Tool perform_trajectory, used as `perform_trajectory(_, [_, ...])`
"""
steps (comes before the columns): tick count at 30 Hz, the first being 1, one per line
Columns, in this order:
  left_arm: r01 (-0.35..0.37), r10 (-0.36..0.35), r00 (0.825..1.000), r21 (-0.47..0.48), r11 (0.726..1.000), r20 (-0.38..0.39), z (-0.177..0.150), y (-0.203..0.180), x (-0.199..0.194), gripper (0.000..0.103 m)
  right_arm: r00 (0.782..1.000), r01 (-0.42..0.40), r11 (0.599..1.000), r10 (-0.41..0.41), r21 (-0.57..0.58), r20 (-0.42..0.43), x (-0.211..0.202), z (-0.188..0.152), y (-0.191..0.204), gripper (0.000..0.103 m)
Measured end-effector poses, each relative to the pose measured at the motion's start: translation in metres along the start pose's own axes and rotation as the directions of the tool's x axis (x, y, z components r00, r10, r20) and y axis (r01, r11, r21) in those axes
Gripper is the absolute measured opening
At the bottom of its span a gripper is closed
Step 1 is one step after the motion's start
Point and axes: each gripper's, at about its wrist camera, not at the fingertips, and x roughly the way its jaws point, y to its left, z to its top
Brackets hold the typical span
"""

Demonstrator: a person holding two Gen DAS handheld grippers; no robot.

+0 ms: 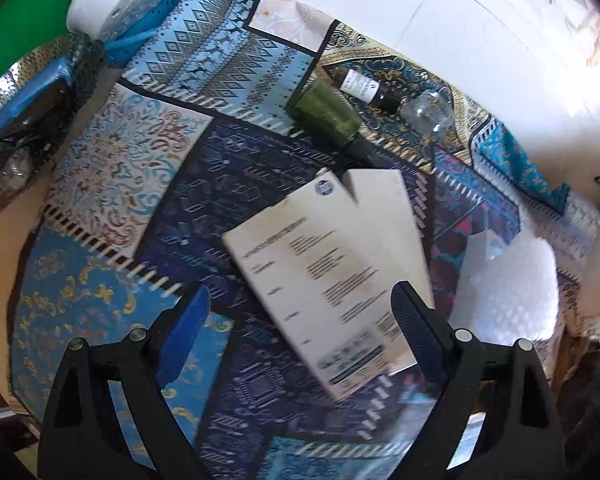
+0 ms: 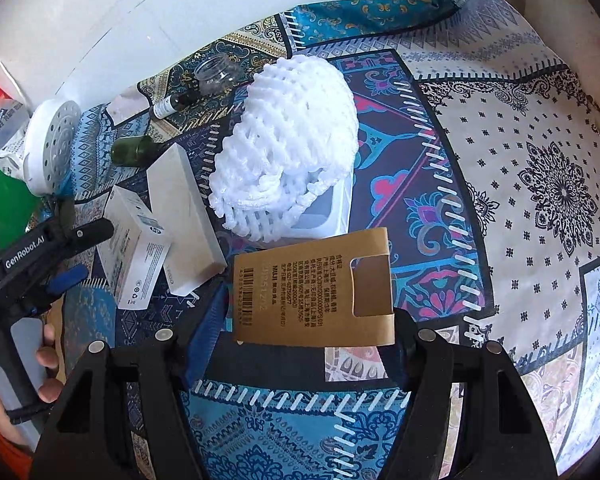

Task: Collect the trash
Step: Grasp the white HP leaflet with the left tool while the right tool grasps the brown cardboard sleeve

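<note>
Currently the right gripper point(image 2: 304, 316) is clamped on a brown card point(image 2: 312, 288); foam netting point(image 2: 288, 140) lies ahead. Left gripper point(image 1: 300, 328), fingers apart, hovers over white boxes point(image 1: 324, 280); green bottle point(image 1: 326, 114) beyond.

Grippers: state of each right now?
Left gripper: open, empty, over the white printed box.
Right gripper: shut on the brown cardboard package.
</note>
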Motion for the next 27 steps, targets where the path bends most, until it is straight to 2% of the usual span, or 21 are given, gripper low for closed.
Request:
perform_trajectory(5, [0.024, -0.027, 0.999, -0.073, 0.997, -0.039, 0.008, -0.014, 0.019, 0.092, 1.000, 0.016, 1.000, -0.016, -0.025, 0.001, 0.008, 0.002, 0.005, 0.065])
perform_trajectory(12, [-0.034, 0.031, 0.998, -0.057, 0.998, -0.057, 0.009, -0.025, 0.038, 0.090, 0.999, 0.029, 0.998, -0.028, -0.052, 0.019, 0.010, 0.003, 0.006, 0.059])
perform_trajectory(16, [-0.044, 0.044, 0.998, 0.002, 0.999, -0.034, 0.005, -0.029, 0.036, 0.077, 0.999, 0.022, 0.998, -0.021, -0.057, 0.025, 0.005, 0.001, 0.000, 0.055])
perform_trajectory(22, [-0.043, 0.043, 0.999, 0.050, 0.998, 0.019, -0.006, -0.026, 0.018, 0.077, 0.999, 0.006, 0.999, -0.004, -0.050, 0.035, -0.010, -0.004, -0.013, 0.054])
perform_trajectory(27, [-0.055, 0.049, 0.996, 0.071, 0.996, 0.078, -0.022, -0.032, -0.012, 0.077, 0.998, -0.003, 0.998, 0.008, -0.067, 0.069, -0.035, -0.012, -0.022, 0.054])
